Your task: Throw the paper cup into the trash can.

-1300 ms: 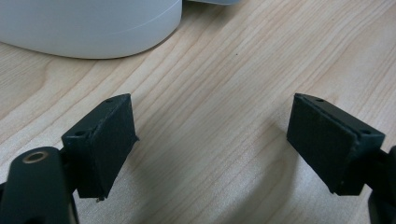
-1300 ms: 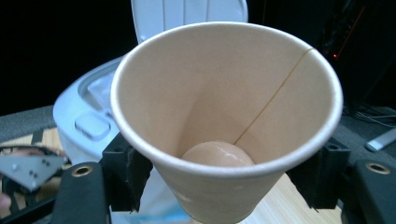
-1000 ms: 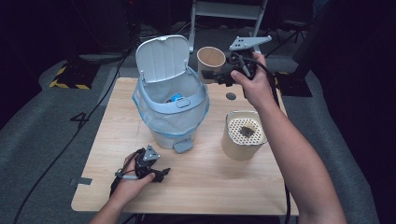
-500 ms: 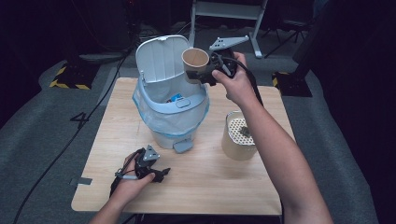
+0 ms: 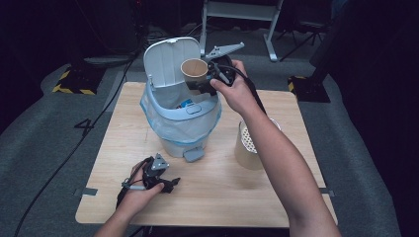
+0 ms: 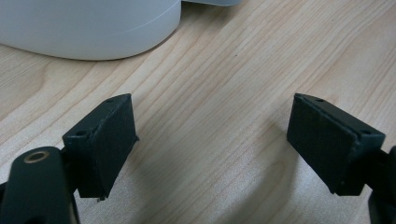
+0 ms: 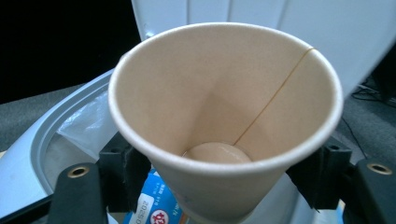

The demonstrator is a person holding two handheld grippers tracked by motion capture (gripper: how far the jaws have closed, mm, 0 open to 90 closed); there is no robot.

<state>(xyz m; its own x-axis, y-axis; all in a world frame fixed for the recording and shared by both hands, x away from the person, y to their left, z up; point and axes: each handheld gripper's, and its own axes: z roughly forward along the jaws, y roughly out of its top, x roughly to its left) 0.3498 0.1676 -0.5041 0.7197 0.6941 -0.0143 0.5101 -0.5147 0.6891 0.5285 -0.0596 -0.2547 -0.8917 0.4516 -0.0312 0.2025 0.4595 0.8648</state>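
— Paper-brown and upright, the cup (image 5: 194, 70) sits gripped between the right gripper's (image 5: 198, 85) jaws, which have just been easing wider, above the open bin (image 5: 180, 111), in front of its raised lid (image 5: 168, 59).

— And the other hand?

— The left gripper (image 5: 168, 183) rests on the wooden table (image 5: 222, 197), jaws spread wide with nothing between them.

Right arm stretched forward across the table, hand (image 5: 232, 89) wrapped round the right gripper (image 5: 200, 81); its jaws have just been opening, a paper cup (image 7: 224, 126) between them, pads against its sides. Left hand (image 5: 141, 190) rests low near the table's front edge, left gripper (image 6: 212, 140) with jaws wide apart, nothing between.
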